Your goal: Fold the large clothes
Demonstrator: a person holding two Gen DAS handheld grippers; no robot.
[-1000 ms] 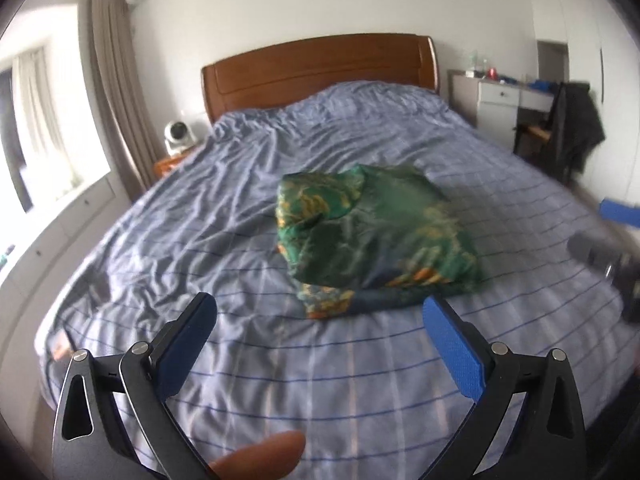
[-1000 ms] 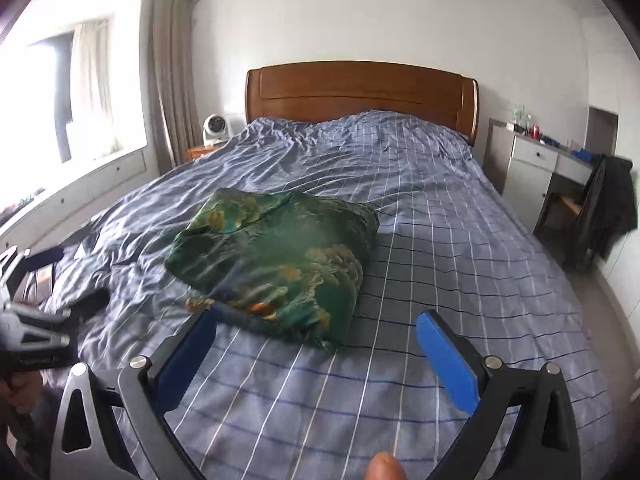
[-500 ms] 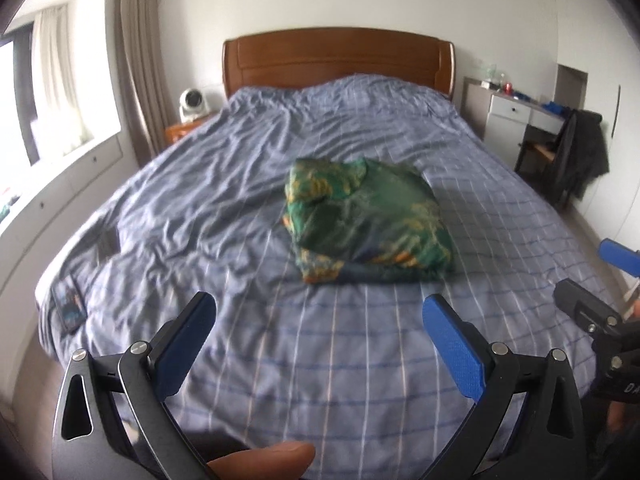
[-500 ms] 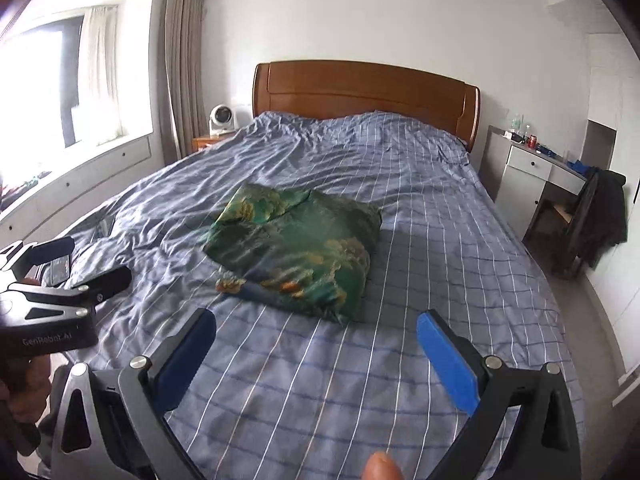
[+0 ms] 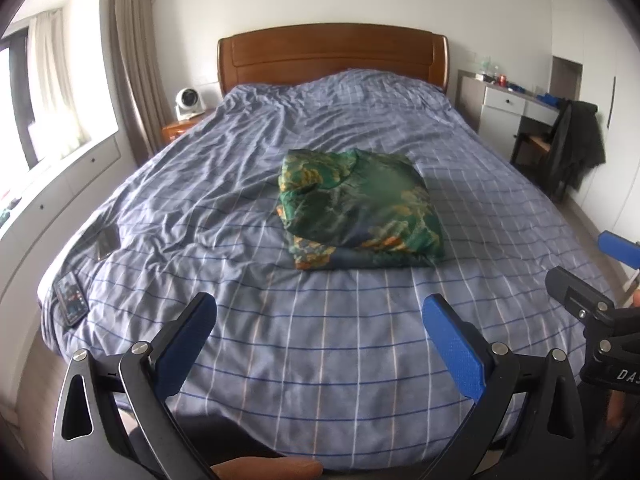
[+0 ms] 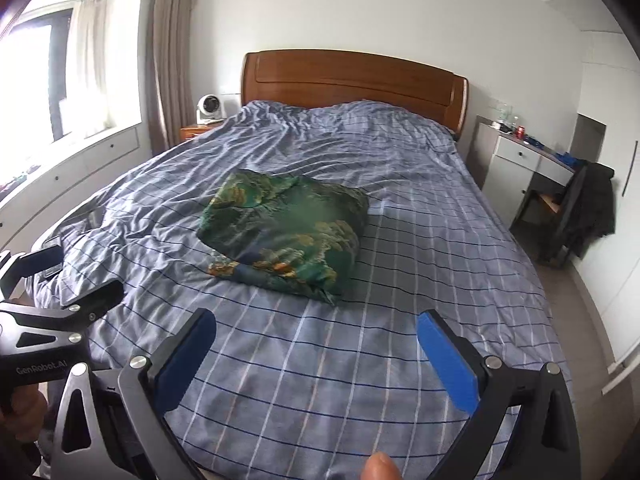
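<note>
Left gripper (image 5: 320,336), black frame w/ blue pads: jaws spread wide, nothing betw. them, held level & pointing fwd. One blue pad (image 5: 188,346) on its left side, other on its right. A fingertip (image 5: 268,470) of the person shows at bottom edge under it.

Right gripper (image 6: 316,350), same black frame w/ blue pads: jaws also spread wide, empty, level. Fingertip (image 6: 380,466) shows at bottom edge.

Each gripper appears in the other's view, at the frame edge, side by side, apart. Person's hand (image 6: 22,410) wraps the left handle.
</note>
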